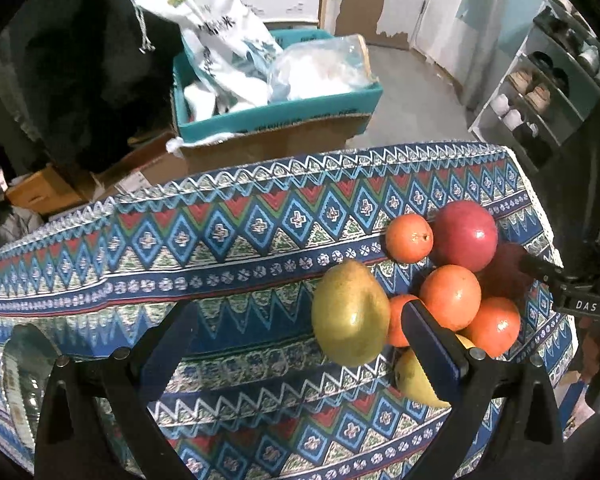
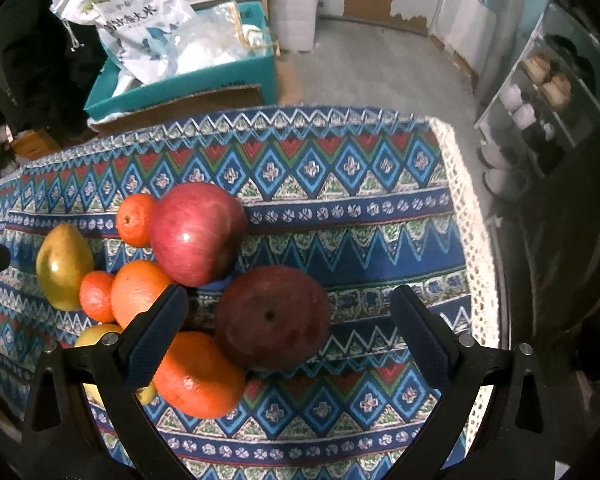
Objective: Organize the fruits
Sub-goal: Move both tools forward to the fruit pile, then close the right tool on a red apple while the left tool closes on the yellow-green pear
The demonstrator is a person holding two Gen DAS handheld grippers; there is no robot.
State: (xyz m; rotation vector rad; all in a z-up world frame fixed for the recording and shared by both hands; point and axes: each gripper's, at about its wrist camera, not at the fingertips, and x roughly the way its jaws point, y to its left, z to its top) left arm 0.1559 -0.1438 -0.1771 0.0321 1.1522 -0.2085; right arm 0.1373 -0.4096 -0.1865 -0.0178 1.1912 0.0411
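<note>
A pile of fruit lies on the patterned tablecloth (image 1: 220, 240). In the left wrist view a green-yellow pear (image 1: 350, 314) lies left of several oranges (image 1: 450, 296), a red apple (image 1: 464, 236) and a second pear (image 1: 414, 380). My left gripper (image 1: 296, 332) is open, its right finger (image 1: 432, 344) over the oranges, the pear between the jaws. In the right wrist view my right gripper (image 2: 288, 320) is open around a dark red apple (image 2: 272, 318). A larger red apple (image 2: 196, 232), oranges (image 2: 198, 376) and the pear (image 2: 62, 266) lie to its left.
A glass jar (image 1: 26, 376) stands at the table's left edge. Beyond the far edge sit a teal box (image 1: 276, 112) with white bags and cardboard boxes (image 1: 152, 168). A shoe rack (image 1: 540, 92) stands at the right. The cloth's lace edge (image 2: 468, 220) marks the table's right side.
</note>
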